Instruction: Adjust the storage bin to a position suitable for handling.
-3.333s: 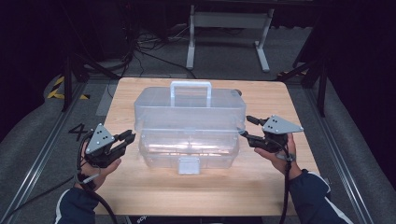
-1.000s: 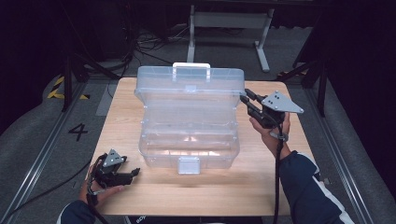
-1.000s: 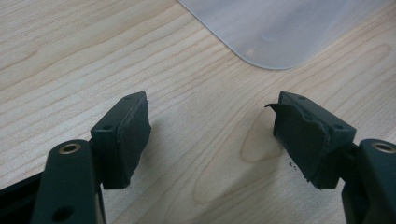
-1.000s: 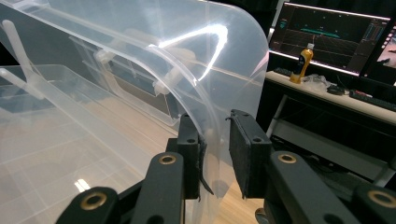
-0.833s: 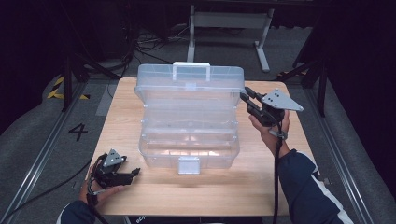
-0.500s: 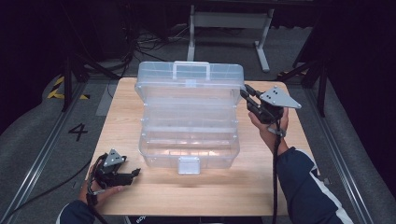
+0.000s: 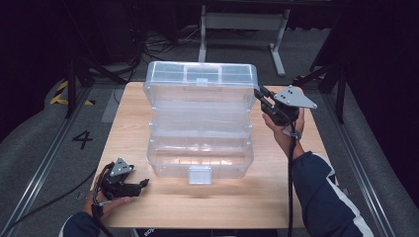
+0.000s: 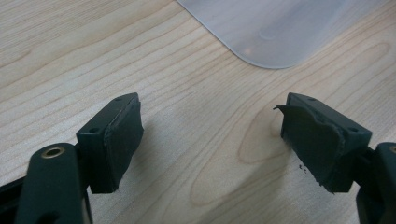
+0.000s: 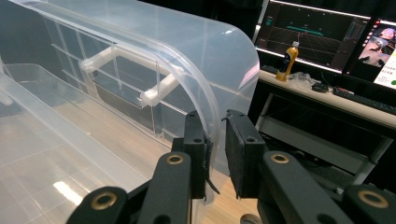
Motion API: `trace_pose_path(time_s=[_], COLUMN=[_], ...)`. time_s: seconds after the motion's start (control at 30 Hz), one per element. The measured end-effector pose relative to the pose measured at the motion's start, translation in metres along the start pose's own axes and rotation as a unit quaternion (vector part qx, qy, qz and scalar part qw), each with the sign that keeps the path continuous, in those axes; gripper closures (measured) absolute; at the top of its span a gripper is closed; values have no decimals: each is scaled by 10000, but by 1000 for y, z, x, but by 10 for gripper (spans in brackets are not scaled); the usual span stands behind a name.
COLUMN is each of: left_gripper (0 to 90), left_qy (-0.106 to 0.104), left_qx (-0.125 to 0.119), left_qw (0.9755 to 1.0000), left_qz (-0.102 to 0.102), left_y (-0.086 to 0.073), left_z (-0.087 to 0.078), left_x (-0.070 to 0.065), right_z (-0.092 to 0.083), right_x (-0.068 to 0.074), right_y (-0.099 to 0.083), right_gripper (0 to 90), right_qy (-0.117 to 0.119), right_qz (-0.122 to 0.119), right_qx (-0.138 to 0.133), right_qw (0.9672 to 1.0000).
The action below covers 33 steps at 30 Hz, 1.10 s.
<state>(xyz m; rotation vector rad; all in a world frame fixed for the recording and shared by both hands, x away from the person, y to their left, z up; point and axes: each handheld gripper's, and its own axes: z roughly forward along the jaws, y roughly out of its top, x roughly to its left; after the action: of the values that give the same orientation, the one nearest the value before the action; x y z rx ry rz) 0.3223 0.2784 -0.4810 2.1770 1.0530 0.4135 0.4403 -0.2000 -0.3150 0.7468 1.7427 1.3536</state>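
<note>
Clear plastic toolbox [image 7: 200, 133] sits mid-frame, its lid [image 7: 201, 79] raised; the right gripper [image 7: 261, 96] pinches the lid's edge and should ease it back slowly, while the left gripper [image 7: 141, 183], lower left, gapes empty.

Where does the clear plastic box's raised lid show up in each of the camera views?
High view: the lid stands open at upper centre, the right gripper on its right edge.
Left gripper view: I cannot pick out the lid.
Right gripper view: the lid's curved edge runs between the jaws.
Shared landmark: the wooden table.
</note>
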Motion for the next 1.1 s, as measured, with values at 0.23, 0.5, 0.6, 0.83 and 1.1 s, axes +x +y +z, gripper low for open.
trace_pose_path(time_s=[0.23, 0.5, 0.6, 0.83, 1.1], left_gripper=[212, 208, 208, 208, 206], left_qy=[1, 46, 46, 44, 61], left_qx=[-1, 12, 12, 12, 30], left_qw=[10000, 10000, 10000, 10000, 10000], left_qz=[0, 47, 34, 27, 34], left_y=[0, 1, 1, 1, 1], left_z=[0, 0, 0, 0, 0], left_x=[0, 0, 0, 0, 0], right_z=[6, 11, 14, 20, 27], right_x=[-3, -6, -7, -10, -15], right_y=[3, 5, 6, 8, 11], right_gripper=[802, 815, 820, 828, 837], right_qy=[-34, -99, -127, -141, -132], right_qz=[95, 171, 210, 232, 261], right_qx=[32, 52, 70, 96, 152], right_qw=[9999, 9998, 9997, 9996, 9995])
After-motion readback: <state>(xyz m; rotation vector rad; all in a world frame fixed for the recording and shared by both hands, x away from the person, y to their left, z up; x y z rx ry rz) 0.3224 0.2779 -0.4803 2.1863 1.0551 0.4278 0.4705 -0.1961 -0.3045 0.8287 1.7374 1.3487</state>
